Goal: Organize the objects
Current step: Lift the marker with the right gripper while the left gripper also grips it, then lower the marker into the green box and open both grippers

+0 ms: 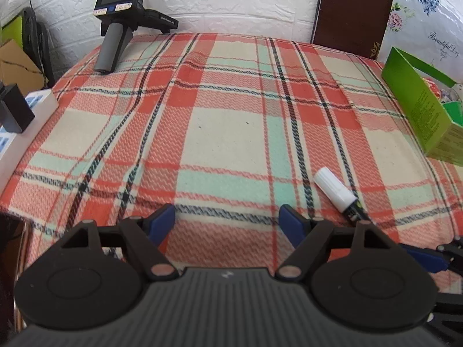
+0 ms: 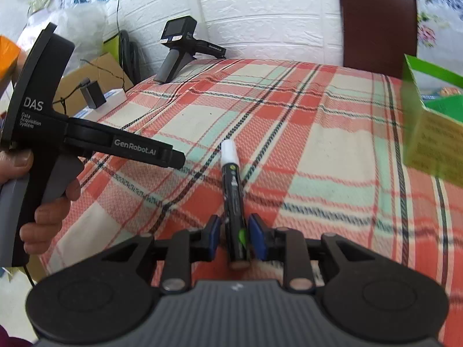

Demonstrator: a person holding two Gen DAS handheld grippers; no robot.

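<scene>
A black marker with a white cap (image 2: 233, 190) lies on the plaid cloth (image 2: 318, 144), pointing away from me. My right gripper (image 2: 234, 235) straddles its rear end, the blue pads (image 2: 257, 238) close on either side; the right pad touches the barrel, a small gap shows on the left. In the left wrist view the marker (image 1: 337, 193) lies to the right of my left gripper (image 1: 227, 222), which is wide open and empty just above the cloth. A green open box (image 2: 431, 133) stands at the right edge; it also shows in the left wrist view (image 1: 419, 107).
A spare handheld gripper device (image 1: 118, 17) rests at the far left corner of the table. A white box with a black block (image 1: 17, 112) sits off the left edge. A brown chair back (image 2: 376, 20) stands behind the table against a white wall.
</scene>
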